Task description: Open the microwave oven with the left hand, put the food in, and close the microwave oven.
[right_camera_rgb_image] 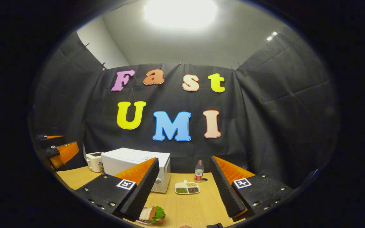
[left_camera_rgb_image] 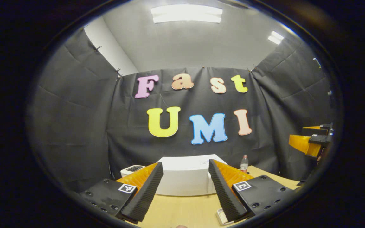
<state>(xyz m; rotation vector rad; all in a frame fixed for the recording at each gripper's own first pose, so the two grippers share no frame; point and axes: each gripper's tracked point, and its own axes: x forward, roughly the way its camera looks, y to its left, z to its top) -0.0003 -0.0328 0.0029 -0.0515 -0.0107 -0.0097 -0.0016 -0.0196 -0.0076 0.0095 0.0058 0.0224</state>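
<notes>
Nothing was begun: both the left gripper (left_camera_rgb_image: 185,190) and right gripper (right_camera_rgb_image: 185,190) hung spread and empty before the closed microwave (right_camera_rgb_image: 131,164), so the left would probably need to reach its door first, the sandwich (right_camera_rgb_image: 153,214) waiting nearer than it.

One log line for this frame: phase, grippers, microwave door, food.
phase: pre-reach | left gripper: open | right gripper: open | microwave: door shut | sandwich: on table

1. The table (right_camera_rgb_image: 182,205) looks like pale wood with a smooth, faintly shiny top.
2. The microwave (right_camera_rgb_image: 131,161) has a smooth white shell, matt on top.
3. The bottle (right_camera_rgb_image: 198,171) seems clear plastic.
4. The divided dish (right_camera_rgb_image: 187,187) looks like smooth white plastic.
5. The toaster (right_camera_rgb_image: 93,161) has a smooth, slightly glossy white casing.
6. The booth wall (right_camera_rgb_image: 265,126) is matt, creased cloth.
7. The right gripper's pads (right_camera_rgb_image: 143,190) are ridged and matt.
</notes>
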